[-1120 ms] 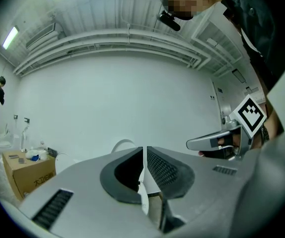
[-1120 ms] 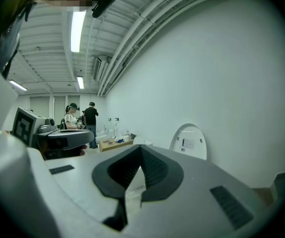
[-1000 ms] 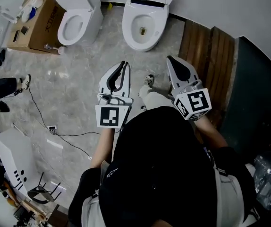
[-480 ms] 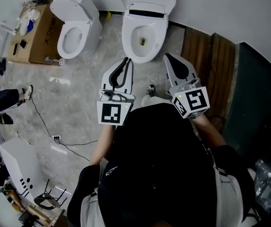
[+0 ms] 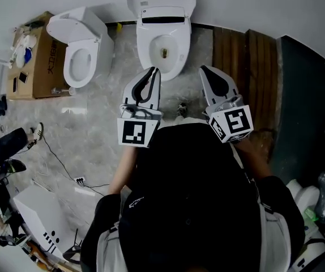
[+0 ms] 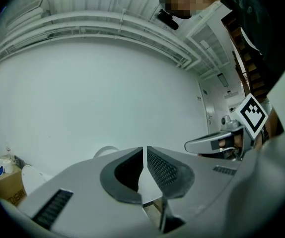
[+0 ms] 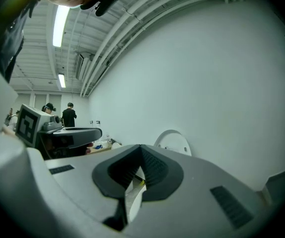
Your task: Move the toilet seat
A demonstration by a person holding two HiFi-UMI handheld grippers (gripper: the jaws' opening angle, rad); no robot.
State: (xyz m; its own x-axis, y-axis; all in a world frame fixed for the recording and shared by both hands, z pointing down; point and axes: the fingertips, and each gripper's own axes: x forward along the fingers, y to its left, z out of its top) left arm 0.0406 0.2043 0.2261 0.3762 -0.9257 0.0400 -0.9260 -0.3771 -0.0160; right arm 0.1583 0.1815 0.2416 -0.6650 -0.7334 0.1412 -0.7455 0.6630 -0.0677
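Toilet (image 5: 161, 34) closer; open bowl (image 5: 163, 54), head view only

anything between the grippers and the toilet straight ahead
Nothing visible. Only bare floor lies between the left gripper, the right gripper and the toilet; the second toilet stands off to the left.

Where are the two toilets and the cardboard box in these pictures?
toilet ahead (image 5: 182, 44), head view, on the right side of its bowl rim.
left toilet (image 5: 72, 24), head view, on its raised lid.
cardboard box (image 5: 45, 67), head view, on its printed brown face.
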